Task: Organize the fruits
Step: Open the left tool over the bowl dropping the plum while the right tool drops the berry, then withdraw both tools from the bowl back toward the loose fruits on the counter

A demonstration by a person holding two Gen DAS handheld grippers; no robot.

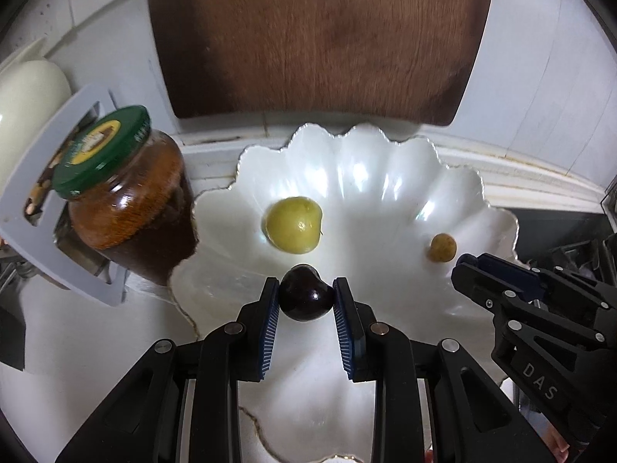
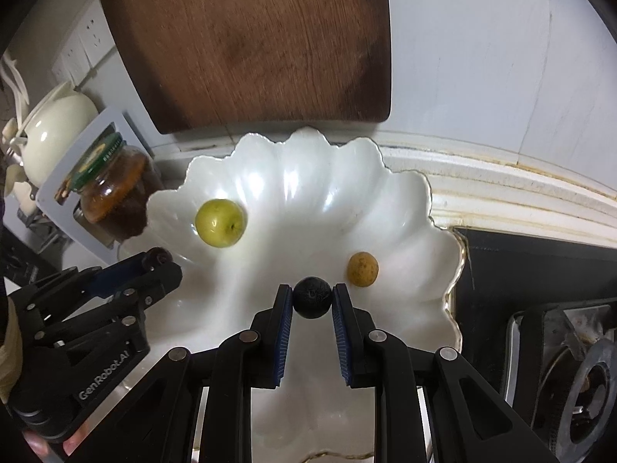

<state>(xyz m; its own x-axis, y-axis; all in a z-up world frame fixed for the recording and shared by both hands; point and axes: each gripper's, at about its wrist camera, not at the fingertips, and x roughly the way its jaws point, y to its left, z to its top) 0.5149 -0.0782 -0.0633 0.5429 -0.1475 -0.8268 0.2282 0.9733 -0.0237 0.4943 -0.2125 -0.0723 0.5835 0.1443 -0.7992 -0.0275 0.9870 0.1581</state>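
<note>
Two fruits are being carried over the white scalloped ceramic dish at once: the left gripper is clamping a glossy dark plum-like fruit, and the right gripper is pinching a matte, wrinkled black round fruit. Already lying in the dish are a smooth green-yellow apple-shaped fruit and a small speckled tan round fruit. To do this well, each hand should be lowering close to bare glaze before letting go, since round fruit is likely to roll on the slick fluted slope. A green-lidded glass jar of brown preserve is standing just beside the rim.
</note>
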